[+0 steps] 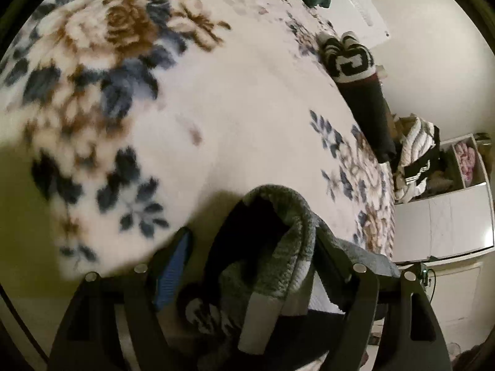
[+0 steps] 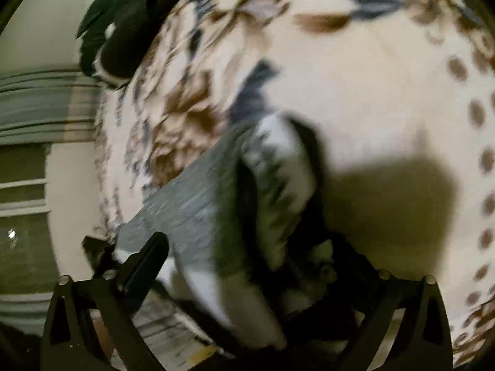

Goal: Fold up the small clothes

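Left gripper (image 1: 250, 247): black angular frame with four silver round screw heads across its front; the left finger (image 1: 174, 273) bore a ribbed blue pad. Right gripper (image 2: 241, 247): matching black frame, silver screw heads, black fingers (image 2: 145, 262); details blurred.

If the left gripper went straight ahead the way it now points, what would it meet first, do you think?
Probably the grey garment draped between the left gripper's fingers, right in front of it; beyond that lies the floral blanket. Depth is hard to judge here.
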Tool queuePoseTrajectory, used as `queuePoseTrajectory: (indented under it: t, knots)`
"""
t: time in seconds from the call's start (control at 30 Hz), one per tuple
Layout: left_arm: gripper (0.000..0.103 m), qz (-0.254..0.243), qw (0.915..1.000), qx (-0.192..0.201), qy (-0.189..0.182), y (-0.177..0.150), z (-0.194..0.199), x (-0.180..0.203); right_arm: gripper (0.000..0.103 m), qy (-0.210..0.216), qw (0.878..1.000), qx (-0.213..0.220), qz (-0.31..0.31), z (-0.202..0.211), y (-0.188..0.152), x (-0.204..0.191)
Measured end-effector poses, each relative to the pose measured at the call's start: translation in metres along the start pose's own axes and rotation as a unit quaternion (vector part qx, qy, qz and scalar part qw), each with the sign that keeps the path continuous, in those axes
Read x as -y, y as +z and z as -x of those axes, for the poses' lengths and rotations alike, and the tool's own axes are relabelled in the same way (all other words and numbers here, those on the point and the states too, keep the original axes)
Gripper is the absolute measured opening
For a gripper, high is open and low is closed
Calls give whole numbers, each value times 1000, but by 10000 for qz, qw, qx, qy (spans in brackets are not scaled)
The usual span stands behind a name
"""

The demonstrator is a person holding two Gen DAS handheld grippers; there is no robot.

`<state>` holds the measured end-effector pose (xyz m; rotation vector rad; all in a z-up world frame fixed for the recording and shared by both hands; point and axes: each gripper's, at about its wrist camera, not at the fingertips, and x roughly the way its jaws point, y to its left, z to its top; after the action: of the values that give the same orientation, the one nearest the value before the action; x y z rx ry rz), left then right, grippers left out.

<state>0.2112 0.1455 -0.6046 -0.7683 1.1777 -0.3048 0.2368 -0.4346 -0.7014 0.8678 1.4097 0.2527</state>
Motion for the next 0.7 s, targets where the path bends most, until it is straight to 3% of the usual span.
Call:
queuePoseTrajectory:
  t: [0.03,0.07,0.1,0.2,0.3,0.6,0.67,0.7]
  knots:
    - [51,-21,10000,32,-2,-2,3,0,73,-110,9999,-16,124,-2,-4,-4]
    - [37,-79,10000,25,-13,-4,4,3,66,-230,9995,27,198,-3,-8,-8]
    - [23,-131,9999,38,-27,-5,5,7,51,-206,9996,88,156,1,-10,-8]
    - [9,-237,9993,233,197,-1,16,25,41,-215,9992,330,97,11,-11,-20]
    - [8,-215,9990,364,154,14,28,37,39,-279,9982,492,185,25,-11,-39]
    - [9,-753,9968,171,203,44,22,59,39,-254,9924,1084,517,76,19,-75]
    - [12,-539,9983,-18,203,48,9,45,42,-527,9915,1073,506,71,31,-71]
    - [13,-413,9983,-95,395,48,4,36,51,-692,9925,933,387,63,37,-63]
